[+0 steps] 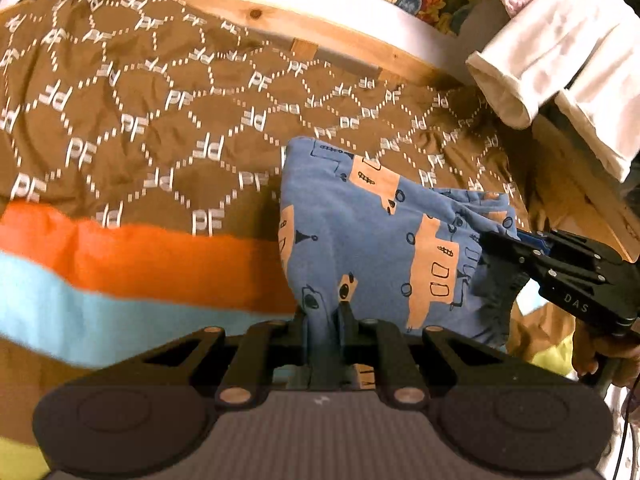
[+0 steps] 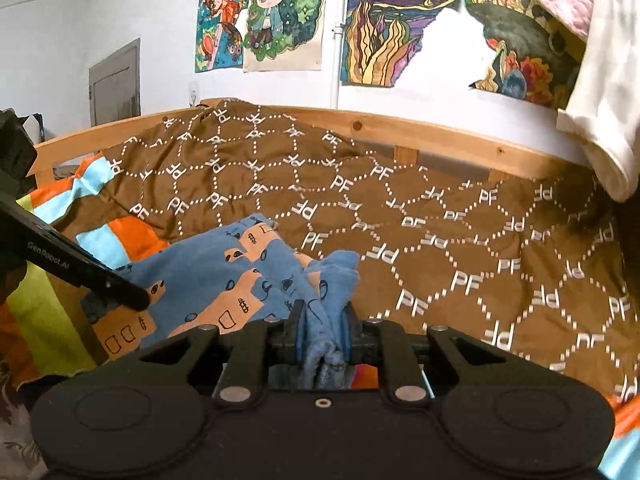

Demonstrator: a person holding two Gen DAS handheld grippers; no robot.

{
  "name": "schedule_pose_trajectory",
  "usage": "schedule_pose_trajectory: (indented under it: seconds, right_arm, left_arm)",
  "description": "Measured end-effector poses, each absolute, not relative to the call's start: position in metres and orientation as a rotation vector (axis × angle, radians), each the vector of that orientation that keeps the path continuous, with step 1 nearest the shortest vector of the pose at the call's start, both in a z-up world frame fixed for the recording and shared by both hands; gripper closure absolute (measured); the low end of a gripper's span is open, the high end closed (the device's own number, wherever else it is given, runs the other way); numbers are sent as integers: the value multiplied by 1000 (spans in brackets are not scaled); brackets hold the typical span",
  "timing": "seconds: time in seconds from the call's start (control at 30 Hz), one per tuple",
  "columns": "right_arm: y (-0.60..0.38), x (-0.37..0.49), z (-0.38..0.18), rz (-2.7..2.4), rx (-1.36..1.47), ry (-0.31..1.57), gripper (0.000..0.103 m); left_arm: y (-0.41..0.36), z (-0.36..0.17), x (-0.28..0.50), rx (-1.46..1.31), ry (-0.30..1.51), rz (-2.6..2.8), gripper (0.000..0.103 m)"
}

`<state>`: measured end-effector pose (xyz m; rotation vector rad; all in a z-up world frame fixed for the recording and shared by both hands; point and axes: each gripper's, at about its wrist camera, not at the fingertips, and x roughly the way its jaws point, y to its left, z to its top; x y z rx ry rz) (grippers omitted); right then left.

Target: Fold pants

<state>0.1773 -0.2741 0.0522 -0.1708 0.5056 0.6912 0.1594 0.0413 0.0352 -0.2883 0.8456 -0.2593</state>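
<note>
Blue pants (image 1: 360, 240) with orange truck print, bunched and lifted over brown patterned bedspread (image 1: 160, 120), near middle of the bed (wooden rail (image 2: 440, 136) along the far edge). Left hand-held gripper (image 1: 324, 320) clamped on a fold of the pants, cloth pinched between both fingers. Right hand-held gripper (image 2: 322, 320) likewise closed on a gathered wad of the same pants. Pants stretched between the 2 grippers. Orange and light-blue striped blanket (image 1: 120, 264) toward the bed's left edge. Posters (image 2: 280, 12) on wall behind.

Home bedroom: wood bed frame (image 2: 440, 136) w/ quilt (image 2: 400, 220), wall drawings (image 2: 280, 12).
</note>
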Motion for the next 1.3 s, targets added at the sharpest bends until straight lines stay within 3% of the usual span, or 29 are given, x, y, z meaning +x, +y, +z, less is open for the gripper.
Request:
schedule_pose_trajectory:
  seconds: [0.43,0.7,0.87,1.3]
  right_arm:
    - [-235,317,92,672,-272,443,85]
    - [-209,406,53,632,-313,529,85]
    - [-202,425,15,594,-285,581,84]
    - [-207,424,12,604,-257,561,83]
  left_arm:
    - [42,75,276,-211,676,-230,89]
    - [51,17,347,-289,755,-180,89]
    - [57,-10,352,-325,769,-194,88]
    - [55,-6,352,-286,768,-206,88]
